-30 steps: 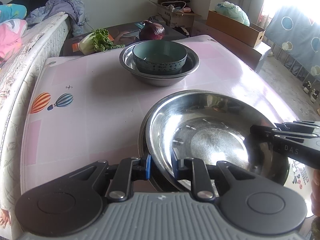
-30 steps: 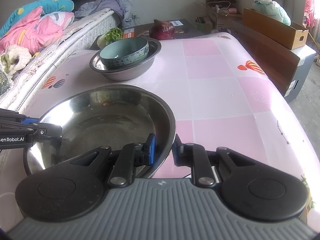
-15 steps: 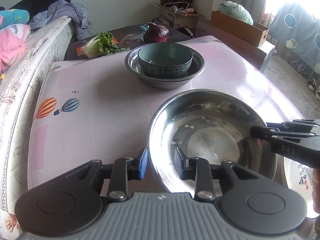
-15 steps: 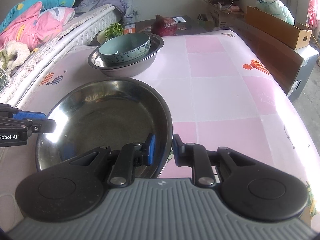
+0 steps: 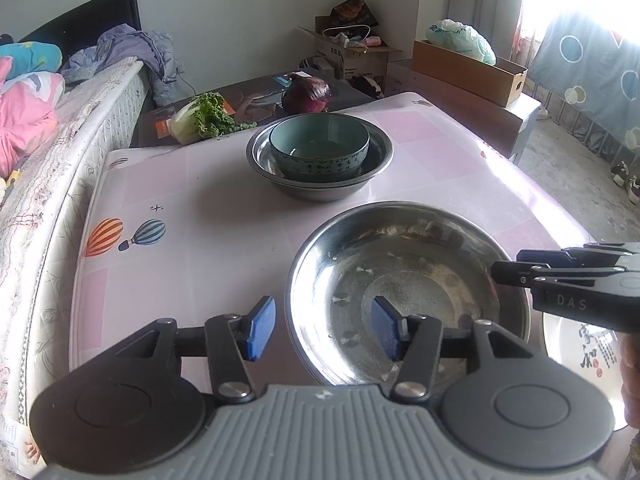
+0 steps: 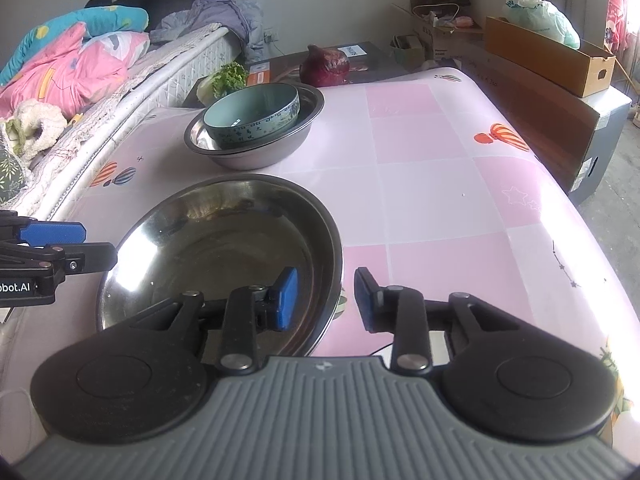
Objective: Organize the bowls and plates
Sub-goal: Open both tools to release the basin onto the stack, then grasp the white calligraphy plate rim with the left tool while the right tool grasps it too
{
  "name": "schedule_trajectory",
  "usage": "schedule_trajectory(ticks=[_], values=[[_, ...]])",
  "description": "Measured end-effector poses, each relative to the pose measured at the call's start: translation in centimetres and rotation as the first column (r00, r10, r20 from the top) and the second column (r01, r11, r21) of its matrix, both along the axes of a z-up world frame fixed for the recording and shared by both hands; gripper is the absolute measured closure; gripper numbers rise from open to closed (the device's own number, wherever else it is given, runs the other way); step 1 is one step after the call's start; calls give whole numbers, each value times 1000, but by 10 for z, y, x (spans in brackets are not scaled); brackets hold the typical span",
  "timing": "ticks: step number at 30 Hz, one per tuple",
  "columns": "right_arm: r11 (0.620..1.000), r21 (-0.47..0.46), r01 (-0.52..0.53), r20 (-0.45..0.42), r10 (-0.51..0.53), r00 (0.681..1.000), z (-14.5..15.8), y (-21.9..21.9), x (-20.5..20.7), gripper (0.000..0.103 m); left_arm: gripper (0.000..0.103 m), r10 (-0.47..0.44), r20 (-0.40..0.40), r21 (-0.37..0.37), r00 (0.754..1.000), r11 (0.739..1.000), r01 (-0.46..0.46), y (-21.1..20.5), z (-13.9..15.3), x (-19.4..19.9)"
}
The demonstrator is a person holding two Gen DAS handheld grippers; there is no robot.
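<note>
Letting go of the large shallow stainless-steel basin (image 5: 408,292), I have both sets of jaws standing apart around its rim. My left gripper (image 5: 322,330) has just been opening: one blue pad sits outside the near rim, the other inside the basin, and neither presses the metal. My right gripper (image 6: 326,300) has also just been opening, straddling the opposite edge with a narrower gap, its pads clear of the rim as far as I can see. So both are released, and the basin appears to rest on the pink checked bench (image 6: 440,184) on its own, close in front of me.

Farther back on the bench, a teal ceramic bowl (image 5: 319,146) is already nested inside a smaller stainless-steel basin (image 5: 378,160); that pairing looks done. At my right, partly under the right gripper in the left view, a white plate with red and black lettering (image 5: 592,352) lies just beside the large basin, not stacked with anything.

My judgement is that the task is partway: one nest is made, the large basin is set down, and the plate and perhaps a final stacking remain.
</note>
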State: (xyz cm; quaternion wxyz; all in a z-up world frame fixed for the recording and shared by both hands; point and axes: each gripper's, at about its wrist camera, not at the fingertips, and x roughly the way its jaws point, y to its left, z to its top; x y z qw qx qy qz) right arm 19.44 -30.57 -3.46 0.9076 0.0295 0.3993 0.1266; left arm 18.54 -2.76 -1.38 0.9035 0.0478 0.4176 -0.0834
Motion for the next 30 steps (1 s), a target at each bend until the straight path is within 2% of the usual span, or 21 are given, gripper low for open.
schedule_trajectory(ticks=[1, 8, 16, 21, 26, 30], values=[[1000, 4, 4, 4, -4, 1000, 1, -2, -3, 70, 40, 3, -1, -5, 1000, 1000, -3, 0, 1, -2], [995, 92, 49, 45, -53, 998, 16, -32, -35, 63, 32, 3, 7, -9, 1000, 1000, -3, -8, 10, -23], [974, 162, 157, 81, -171, 982, 24, -99, -93, 61, 26, -45, -9, -9, 999, 999, 45, -37, 15, -50], [941, 232, 248, 70, -271, 960, 11, -152, -137, 61, 26, -85, -21, 3, 996, 996, 85, -68, 10, -65], [913, 286, 292, 31, -314, 949, -12, -195, -167, 61, 26, -118, -55, -29, 991, 993, 117, -100, -7, -78], [901, 301, 313, 7, -330, 944, -29, -215, -184, 61, 26, -144, -114, -85, 983, 987, 135, -122, -28, -82]])
